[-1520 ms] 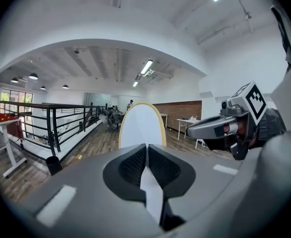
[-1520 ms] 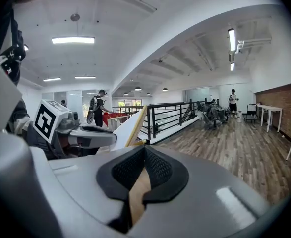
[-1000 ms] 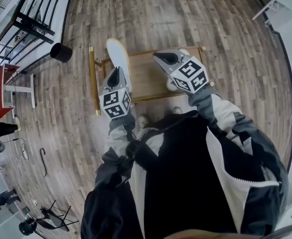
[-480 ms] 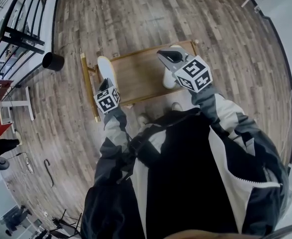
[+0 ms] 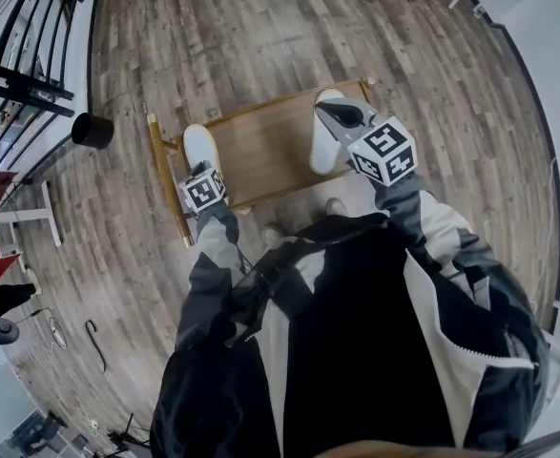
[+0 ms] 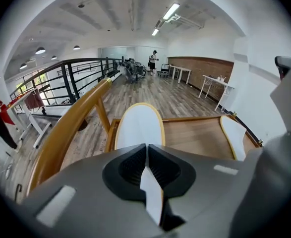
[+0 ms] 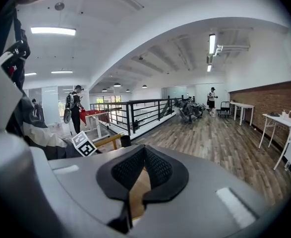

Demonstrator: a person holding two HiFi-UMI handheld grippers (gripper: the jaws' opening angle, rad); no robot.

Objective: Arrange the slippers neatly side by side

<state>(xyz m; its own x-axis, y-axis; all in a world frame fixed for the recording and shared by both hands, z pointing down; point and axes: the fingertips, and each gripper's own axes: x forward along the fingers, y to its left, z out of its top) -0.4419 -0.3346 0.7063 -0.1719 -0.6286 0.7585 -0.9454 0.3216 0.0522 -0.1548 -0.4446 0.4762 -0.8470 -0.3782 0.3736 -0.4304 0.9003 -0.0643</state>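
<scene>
The left slipper (image 5: 200, 145), white, sat over the left edge of a low wooden stand (image 5: 260, 151) on the plank floor (image 5: 289, 27) in the head view, its near end under the left gripper (image 5: 201, 168). The right slipper (image 5: 323, 146), also white, lay at the stand's right end, well apart from the first, with the right gripper (image 5: 333, 113) above it.

In the left gripper view, the jaws were clamped on the near edge of the left slipper. Its yellow-rimmed white face stretched ahead beside a golden rail (image 6: 68, 128), and the right slipper showed at the stand's far right.

In the right gripper view, the jaws were pressed together with no slipper between them; only tan wood showed through the slit below.
</scene>
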